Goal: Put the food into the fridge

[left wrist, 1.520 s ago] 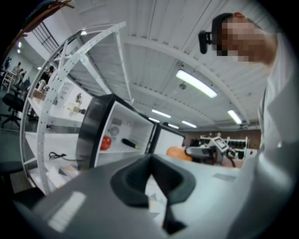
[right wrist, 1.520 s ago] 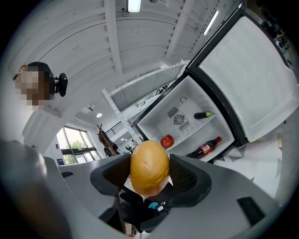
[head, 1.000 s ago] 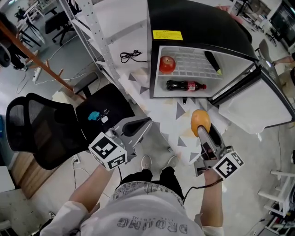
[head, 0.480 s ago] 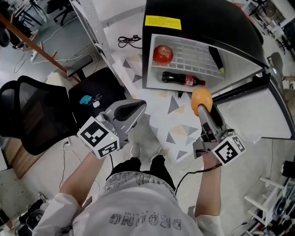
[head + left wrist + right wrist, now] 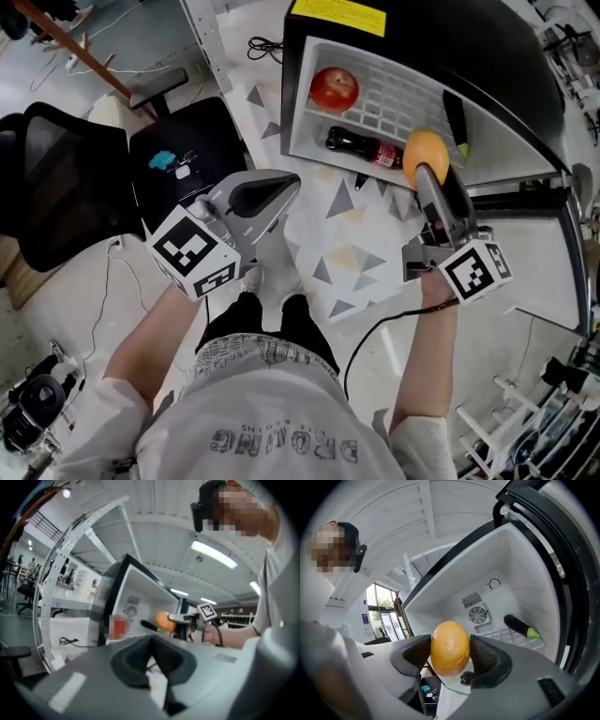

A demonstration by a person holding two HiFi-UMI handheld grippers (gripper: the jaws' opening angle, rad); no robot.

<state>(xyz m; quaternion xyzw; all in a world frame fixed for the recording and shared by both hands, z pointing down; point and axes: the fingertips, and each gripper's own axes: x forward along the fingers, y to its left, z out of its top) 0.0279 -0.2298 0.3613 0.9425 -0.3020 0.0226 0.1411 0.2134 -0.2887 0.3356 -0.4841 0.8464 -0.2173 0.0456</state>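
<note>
between the pads of the right tool [image 5: 449, 660] the orange [image 5: 450, 645] is pinched by its sides alone, jaws narrowed to its width. a slackened squeeze, or a knock on the fridge [image 5: 450, 47] rim just ahead, could drop it to the floor. off to its left, the left tool [image 5: 151, 660] is closed and empty. farther ahead an apple [image 5: 334, 89] and a bottle [image 5: 361, 150] lie inside.

Shirt print [image 5: 286, 441], fridge label [image 5: 337, 14]: illegible.

Lab-like workspace: perforated metal racking [image 5: 96, 515], office chair [image 5: 56, 187], ceiling strip lights [image 5: 213, 555].
</note>
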